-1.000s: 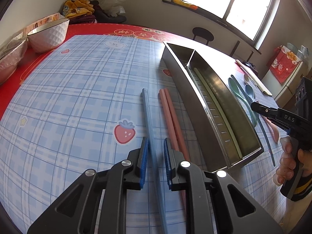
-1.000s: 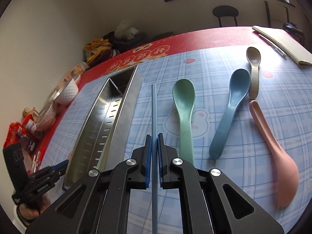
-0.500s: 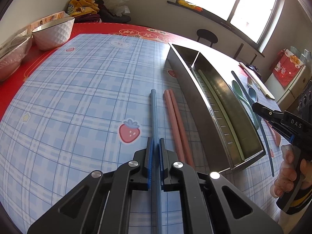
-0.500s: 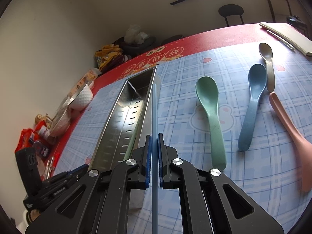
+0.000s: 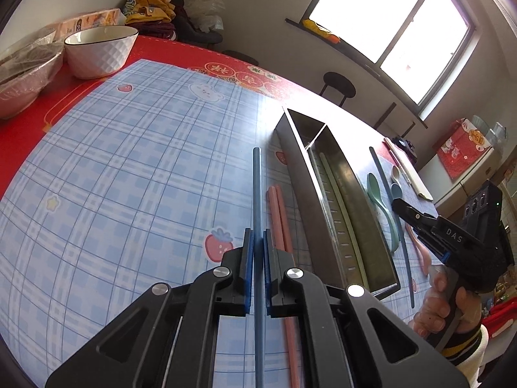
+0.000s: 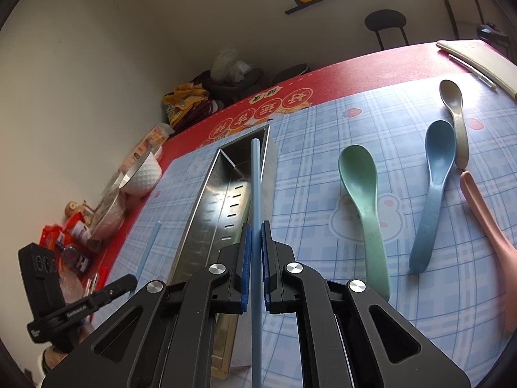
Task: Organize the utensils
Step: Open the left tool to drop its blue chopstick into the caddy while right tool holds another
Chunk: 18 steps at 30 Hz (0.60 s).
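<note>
My left gripper (image 5: 257,239) is shut on a blue chopstick (image 5: 257,190), lifted off the table left of the steel utensil tray (image 5: 310,200). Two pink chopsticks (image 5: 279,216) lie on the cloth between it and the tray. A pale green chopstick (image 5: 339,210) lies inside the tray. My right gripper (image 6: 255,232) is shut on a second blue chopstick (image 6: 256,177), held above the tray's (image 6: 223,200) right wall. It also shows in the left wrist view (image 5: 416,220). Green (image 6: 365,194), blue (image 6: 433,187), grey (image 6: 455,113) and pink (image 6: 484,213) spoons lie right of the tray.
A white bowl (image 5: 98,50) and a foil-covered dish (image 5: 22,74) stand at the far left edge. Snack packets (image 6: 68,242) lie by the table's left side. A flat cream case (image 6: 475,61) lies at the far right. A stool (image 5: 337,85) stands beyond the table.
My left gripper closed on the blue chopstick and lifted it. My right gripper carried its blue chopstick left, from beside the green spoon to over the tray.
</note>
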Tool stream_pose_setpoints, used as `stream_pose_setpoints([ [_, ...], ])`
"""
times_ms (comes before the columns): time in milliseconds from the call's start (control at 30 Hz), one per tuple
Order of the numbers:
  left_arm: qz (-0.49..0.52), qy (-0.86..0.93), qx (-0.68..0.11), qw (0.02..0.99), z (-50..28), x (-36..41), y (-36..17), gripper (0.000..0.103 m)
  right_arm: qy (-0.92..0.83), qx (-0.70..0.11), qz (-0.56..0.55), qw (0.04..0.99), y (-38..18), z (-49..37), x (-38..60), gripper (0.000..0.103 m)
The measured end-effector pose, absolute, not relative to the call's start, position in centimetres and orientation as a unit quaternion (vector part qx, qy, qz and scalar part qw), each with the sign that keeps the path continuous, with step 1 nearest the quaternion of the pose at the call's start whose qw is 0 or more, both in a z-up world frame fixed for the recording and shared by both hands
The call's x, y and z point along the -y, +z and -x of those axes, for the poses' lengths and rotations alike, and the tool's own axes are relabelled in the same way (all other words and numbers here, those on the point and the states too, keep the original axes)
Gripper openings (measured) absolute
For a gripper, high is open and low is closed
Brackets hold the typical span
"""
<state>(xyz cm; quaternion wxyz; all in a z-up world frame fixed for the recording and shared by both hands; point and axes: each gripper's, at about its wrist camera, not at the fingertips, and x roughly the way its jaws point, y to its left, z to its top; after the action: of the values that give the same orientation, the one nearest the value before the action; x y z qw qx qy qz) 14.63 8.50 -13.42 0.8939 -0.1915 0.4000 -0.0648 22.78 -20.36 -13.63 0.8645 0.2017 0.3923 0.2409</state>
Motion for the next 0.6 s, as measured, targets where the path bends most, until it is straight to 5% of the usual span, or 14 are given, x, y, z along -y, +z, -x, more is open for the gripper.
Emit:
stream_pose_setpoints([
  [600,0.191,-0.082,-0.435,0.876,-24.7,0.3,-11.5,0.006,0.232,-0.395,-0.247,0.854,-15.7,-24.0,23.0,0.006],
])
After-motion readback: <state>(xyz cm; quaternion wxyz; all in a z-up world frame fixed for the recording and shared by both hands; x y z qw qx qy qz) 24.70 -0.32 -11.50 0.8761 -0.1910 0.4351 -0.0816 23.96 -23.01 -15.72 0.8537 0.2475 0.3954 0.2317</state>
